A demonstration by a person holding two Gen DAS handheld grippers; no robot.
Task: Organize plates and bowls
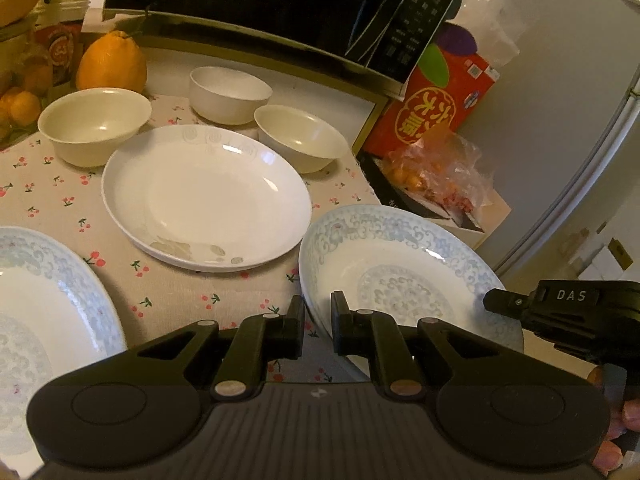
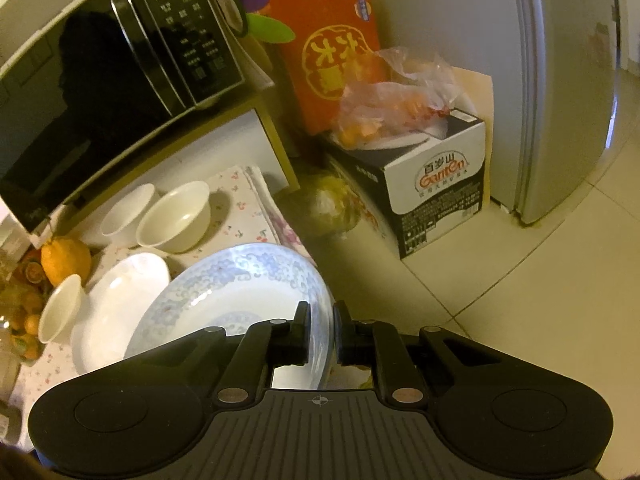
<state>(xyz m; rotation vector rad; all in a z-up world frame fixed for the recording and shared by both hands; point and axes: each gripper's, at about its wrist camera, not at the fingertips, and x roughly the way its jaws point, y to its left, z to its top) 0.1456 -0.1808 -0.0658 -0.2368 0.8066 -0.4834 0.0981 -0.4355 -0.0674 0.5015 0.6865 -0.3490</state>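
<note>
A blue-patterned plate (image 1: 400, 264) is held between both grippers above the table's right edge. My left gripper (image 1: 317, 312) is shut on its near-left rim. My right gripper (image 2: 321, 320) is shut on its right rim (image 2: 320, 320); it also shows in the left wrist view (image 1: 560, 308). A plain white plate (image 1: 206, 196) lies mid-table. A second blue-patterned plate (image 1: 44, 300) lies at the left. Three cream and white bowls (image 1: 94, 120) (image 1: 230, 92) (image 1: 300, 132) stand behind the white plate.
A black microwave (image 1: 260, 8) stands on a shelf behind the bowls. Oranges (image 1: 112, 60) sit at the back left. Off the table's right edge are a red box (image 2: 328, 48), a bagged-fruit carton (image 2: 432, 184) and a fridge (image 2: 560, 80).
</note>
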